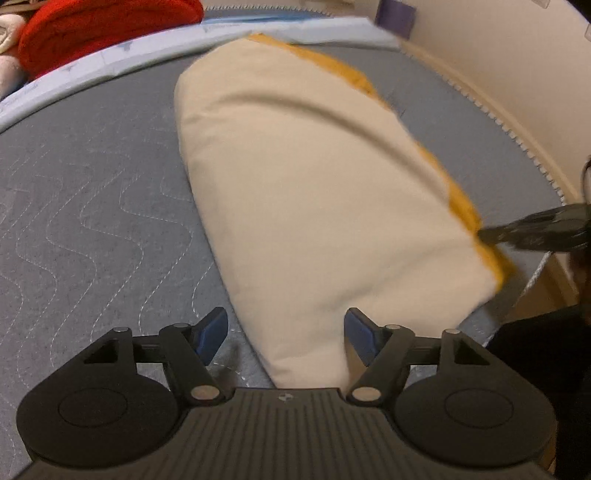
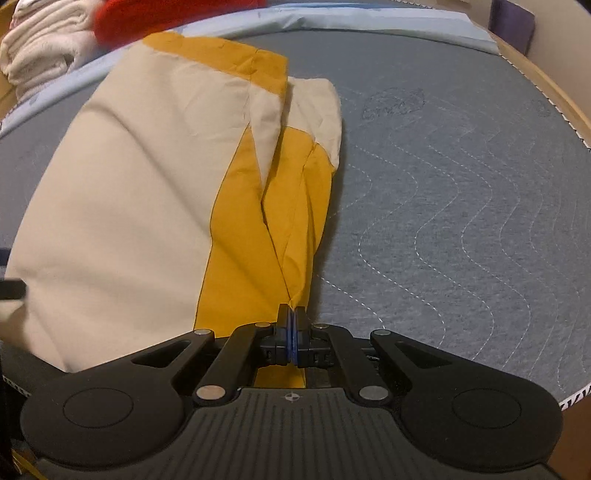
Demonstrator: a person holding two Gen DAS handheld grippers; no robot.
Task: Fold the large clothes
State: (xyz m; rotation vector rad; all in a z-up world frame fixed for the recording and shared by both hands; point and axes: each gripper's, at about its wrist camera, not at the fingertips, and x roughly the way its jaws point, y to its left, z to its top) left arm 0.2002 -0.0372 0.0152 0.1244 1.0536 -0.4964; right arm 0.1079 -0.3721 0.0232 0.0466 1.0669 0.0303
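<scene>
The cream-and-mustard garment (image 2: 122, 206) lies on the grey quilted mattress (image 2: 461, 206), already doubled into a long panel, cream face up and mustard layers stacked along its right edge. My right tool (image 2: 292, 325) is clenched on the near corner of that mustard edge (image 2: 291, 258). My left tool (image 1: 284, 330) is released, jaws wide, the panel's near cream end (image 1: 310, 354) sitting between the blue pads (image 1: 212, 330) with no contact that I can make out. I read this as mid-fold, one corner pinned, the other not yet taken. Next move as I judge it: close the left on its corner, then carry both ends toward the far end and lay flat. Hard to read: layer count inside the right pinch, motion blur on the far edge in the left view, garment type. Red fabric (image 1: 99, 33) and pale towels (image 2: 40, 48) are cut off at the far side
</scene>
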